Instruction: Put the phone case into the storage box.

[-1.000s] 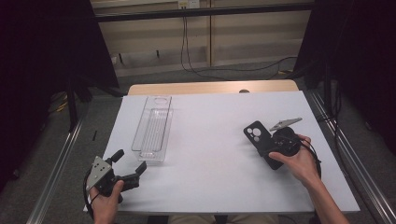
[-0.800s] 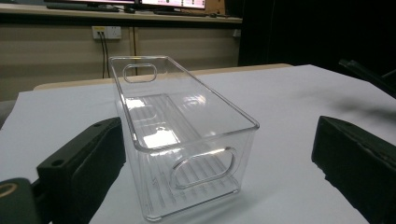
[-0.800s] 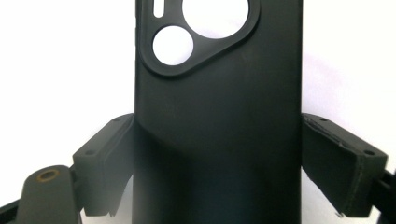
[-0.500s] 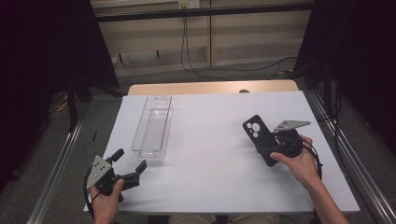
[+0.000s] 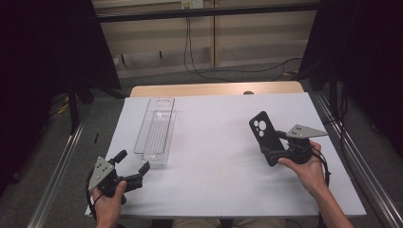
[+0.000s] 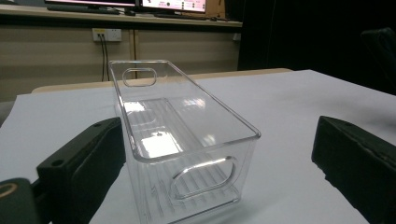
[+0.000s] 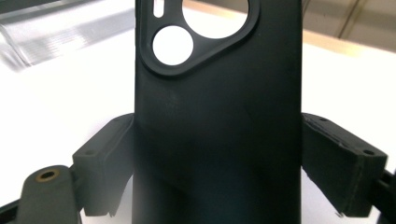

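Note:
A black phone case (image 5: 261,129) with round camera cut-outs stands tilted above the right side of the white table (image 5: 214,156). My right gripper (image 5: 272,154) is shut on its lower part; in the right gripper view the case (image 7: 217,93) sits between the two jaws of this gripper (image 7: 217,156), which press on its side edges. A clear, empty plastic bin (image 5: 156,130) lies lengthwise at the left centre. My left gripper (image 5: 134,160) rests at the front left, open, just short of the bin's near end. In the left gripper view the bin (image 6: 201,182) sits between and beyond the spread jaws of that gripper (image 6: 217,135).
The white sheet covers most of the table, with a wooden strip (image 5: 214,89) at the far edge. Metal rails (image 5: 62,166) run along both sides. Cables (image 5: 228,71) lie on the floor beyond.
The right hand has rolled a little, so its grey plate now sits lower and flatter, and the phone case has shifted slightly with it. The left gripper and the bin have stayed put.

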Demonstrator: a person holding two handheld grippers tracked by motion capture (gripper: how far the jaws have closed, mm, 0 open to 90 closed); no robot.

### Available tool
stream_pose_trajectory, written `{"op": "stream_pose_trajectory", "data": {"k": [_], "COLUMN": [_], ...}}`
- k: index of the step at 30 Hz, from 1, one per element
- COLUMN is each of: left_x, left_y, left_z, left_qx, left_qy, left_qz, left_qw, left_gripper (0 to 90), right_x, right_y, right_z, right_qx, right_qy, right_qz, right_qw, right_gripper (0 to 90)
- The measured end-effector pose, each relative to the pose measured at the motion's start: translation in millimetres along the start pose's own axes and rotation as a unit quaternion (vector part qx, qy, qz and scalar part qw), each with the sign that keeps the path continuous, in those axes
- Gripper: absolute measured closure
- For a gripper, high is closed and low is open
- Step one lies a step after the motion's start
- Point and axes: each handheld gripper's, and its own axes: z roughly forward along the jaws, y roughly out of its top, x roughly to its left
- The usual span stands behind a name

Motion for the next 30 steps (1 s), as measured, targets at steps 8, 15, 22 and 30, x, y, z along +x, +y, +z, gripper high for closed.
{"op": "stream_pose_trajectory", "data": {"k": [8, 15, 22, 30], "left_x": [-2.0, -6.1, -7.5, -13.5], "left_y": [0.1, -0.2, -0.4, 3.0], "left_z": [1.6, 6.5, 9.5, 14.6], "left_qx": [0.005, 0.015, 0.018, 0.032], "left_qy": [-0.009, -0.012, -0.033, -0.076], "left_qz": [0.004, 0.008, -0.005, 0.008], "left_qw": [0.9999, 0.9998, 0.9993, 0.9966], "left_gripper": [3.8, 3.7, 4.3, 4.3], "right_x": [6.7, 17.3, 24.9, 31.1], "right_y": [-3.9, -5.7, -15.0, -14.0], "right_z": [-1.5, -1.3, 0.0, -4.7], "right_qx": [-0.039, -0.041, -0.058, -0.084], "right_qy": [0.022, 0.031, 0.055, 0.086], "right_qz": [0.001, -0.004, 0.011, 0.013], "right_qw": [0.999, 0.9986, 0.9967, 0.9927], "right_gripper": [15.0, 15.1, 15.0, 14.9]}}
